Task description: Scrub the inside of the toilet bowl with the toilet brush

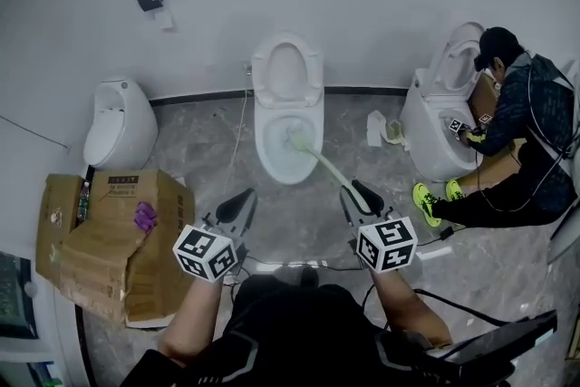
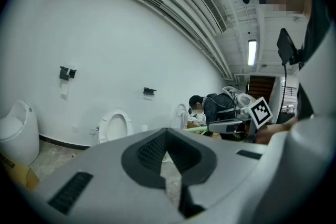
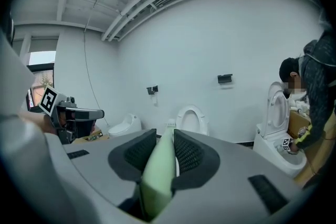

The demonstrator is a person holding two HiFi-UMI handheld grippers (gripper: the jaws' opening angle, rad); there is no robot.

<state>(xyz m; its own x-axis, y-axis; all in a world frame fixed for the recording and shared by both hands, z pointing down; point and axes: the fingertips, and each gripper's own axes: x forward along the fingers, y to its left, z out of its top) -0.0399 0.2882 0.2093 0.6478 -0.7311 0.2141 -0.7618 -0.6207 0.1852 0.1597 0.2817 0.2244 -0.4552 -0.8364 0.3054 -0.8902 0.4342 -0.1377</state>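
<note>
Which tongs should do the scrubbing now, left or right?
Right. The right tongs are shut on the toilet brush handle, with its head inside the toilet bowl. The left tongs hold nothing and sit off to the side.

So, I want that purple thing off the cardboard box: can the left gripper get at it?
Probably yes: the left gripper is empty, and the purple thing lies uncovered atop the cardboard box beside it, with nothing between them.
</note>
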